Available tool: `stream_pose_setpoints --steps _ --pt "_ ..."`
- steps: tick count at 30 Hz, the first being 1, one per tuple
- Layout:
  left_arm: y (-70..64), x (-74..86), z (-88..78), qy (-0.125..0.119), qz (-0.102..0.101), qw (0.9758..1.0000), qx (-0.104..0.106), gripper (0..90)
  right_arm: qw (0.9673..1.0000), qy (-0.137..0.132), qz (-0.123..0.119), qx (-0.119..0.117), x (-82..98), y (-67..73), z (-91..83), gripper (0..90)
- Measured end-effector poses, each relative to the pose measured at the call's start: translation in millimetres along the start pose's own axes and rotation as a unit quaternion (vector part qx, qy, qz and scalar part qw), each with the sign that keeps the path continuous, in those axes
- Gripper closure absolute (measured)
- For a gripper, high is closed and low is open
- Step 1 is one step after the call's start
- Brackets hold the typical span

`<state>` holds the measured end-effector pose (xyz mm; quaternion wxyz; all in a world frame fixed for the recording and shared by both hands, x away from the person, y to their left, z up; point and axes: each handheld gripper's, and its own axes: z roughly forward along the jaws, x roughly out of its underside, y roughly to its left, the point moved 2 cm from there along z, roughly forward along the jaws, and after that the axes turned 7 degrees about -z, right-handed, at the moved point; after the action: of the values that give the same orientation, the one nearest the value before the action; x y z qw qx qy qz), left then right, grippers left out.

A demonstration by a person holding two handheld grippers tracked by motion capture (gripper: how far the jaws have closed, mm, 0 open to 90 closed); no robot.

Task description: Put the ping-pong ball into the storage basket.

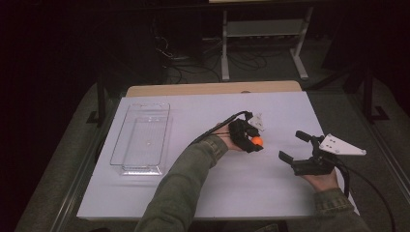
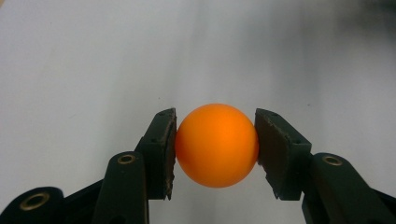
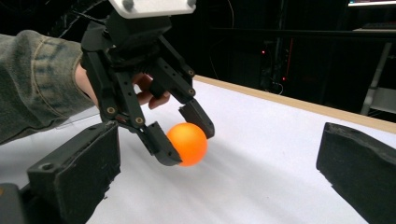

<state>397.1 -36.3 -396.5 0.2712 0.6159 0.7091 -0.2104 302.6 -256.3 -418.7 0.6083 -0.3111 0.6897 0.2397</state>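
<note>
Your left gripper (image 1: pixel 255 141) clamps the orange ball (image 1: pixel 257 141), well right of the clear tray (image 1: pixel 140 137); your right gripper (image 1: pixel 294 146) gapes empty, farther right.

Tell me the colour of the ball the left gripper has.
Plain orange; the ball shows best in the left gripper view, between the left gripper's jaws.

Dim room, black beyond the table (image 1: pixel 193 111); white top lit from above. Soft shadow under the orange ball (image 3: pixel 187 143). Sharp ball in the left gripper view, far table blurred. Grainy, low-contrast high view.
</note>
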Motion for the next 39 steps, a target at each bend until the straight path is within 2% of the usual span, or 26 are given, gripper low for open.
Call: stream_pose_setpoints --steps 12,28,39 --pt "-2.2 -1.7 -26.3 -0.011 -0.002 0.9998 -0.016 50.2 1.0000 0.002 -0.001 -0.001 0.2 0.3 0.3 0.0" --pt "-7.9 -3.1 -55.7 -0.015 0.006 0.9992 -0.035 50.3 1.0000 0.005 -0.002 -0.003 0.5 1.4 1.5 0.0" --pt "-8.9 3.2 -81.0 -0.019 0.002 0.9985 -0.052 50.3 0.9999 0.009 -0.004 -0.003 1.1 2.2 2.7 0.0"
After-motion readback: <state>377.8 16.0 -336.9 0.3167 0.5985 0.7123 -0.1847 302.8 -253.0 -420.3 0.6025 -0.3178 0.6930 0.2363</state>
